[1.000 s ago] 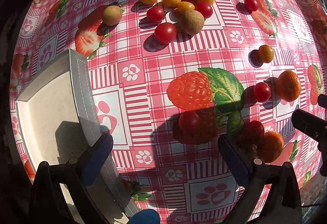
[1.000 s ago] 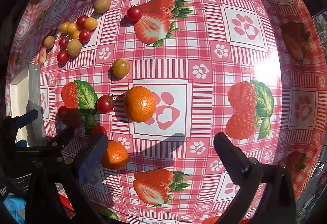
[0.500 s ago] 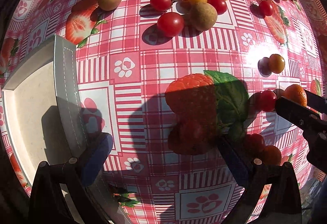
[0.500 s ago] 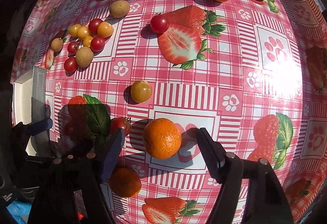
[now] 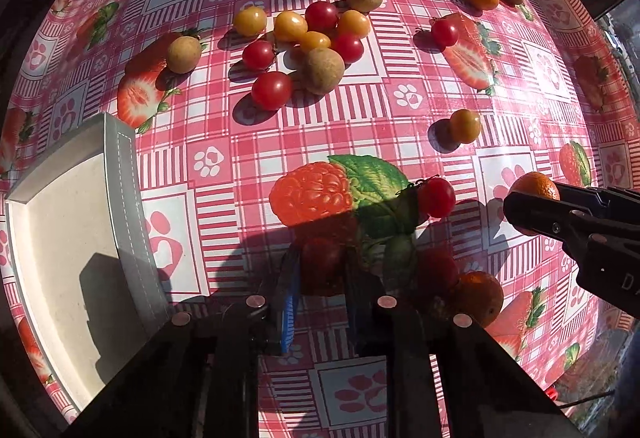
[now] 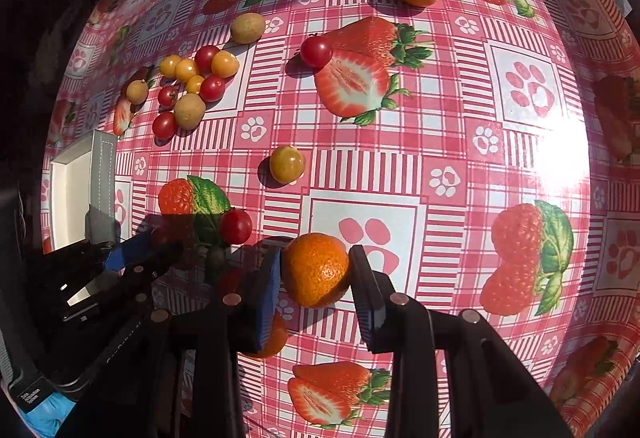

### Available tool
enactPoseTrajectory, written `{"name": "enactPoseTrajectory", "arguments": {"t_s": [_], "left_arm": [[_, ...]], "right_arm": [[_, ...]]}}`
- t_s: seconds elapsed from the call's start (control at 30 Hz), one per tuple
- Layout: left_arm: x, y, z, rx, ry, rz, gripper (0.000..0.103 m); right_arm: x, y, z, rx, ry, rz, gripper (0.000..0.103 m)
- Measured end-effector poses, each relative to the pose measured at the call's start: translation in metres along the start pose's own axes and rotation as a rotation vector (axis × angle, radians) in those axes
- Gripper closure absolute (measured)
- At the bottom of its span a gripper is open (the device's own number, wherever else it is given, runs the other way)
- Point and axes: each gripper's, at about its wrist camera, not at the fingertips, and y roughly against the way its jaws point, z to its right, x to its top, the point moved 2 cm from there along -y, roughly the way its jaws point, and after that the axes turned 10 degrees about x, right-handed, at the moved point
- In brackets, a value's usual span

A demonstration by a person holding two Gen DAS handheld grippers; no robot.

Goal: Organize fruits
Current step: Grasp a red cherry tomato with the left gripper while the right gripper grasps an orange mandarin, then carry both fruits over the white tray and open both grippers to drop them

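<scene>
two fruits pinched, neither in the tray

my right gripper [image 6: 314, 270] has its jaws pinching a mandarin [image 6: 316, 269] on both flanks, low on the worktop [image 6: 440, 142]. my left gripper [image 5: 320, 270] has its jaws drawn in on a red cherry tomato [image 5: 320, 266], deep in my own shadow.

i judge both grips want gentle pressure: the tomato skin is thin, taut and glossy, and could split or squirt out; the mandarin rind is pebbled and gives a little, so it should hold better. lift straight up, clear of a second mandarin [image 5: 480, 296] just beside.

the white tray [image 5: 60, 230], flat with a stitched grey rim, sits to my left with nothing in it. more round tomatoes, red and yellow, and matte brown longans [image 5: 324, 71] cluster farther off on the shiny checked oilcloth.
</scene>
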Motion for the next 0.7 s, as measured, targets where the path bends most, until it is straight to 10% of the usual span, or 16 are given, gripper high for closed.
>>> {"name": "enactPoseTrajectory", "arguments": {"t_s": [0.7], "left_arm": [[-0.060,0.062,-0.124,-0.009,0.218,0.058,0.081]], "right_arm": [[-0.015,0.010,-0.103,0.084,0.176,-0.040,0.066]]}}
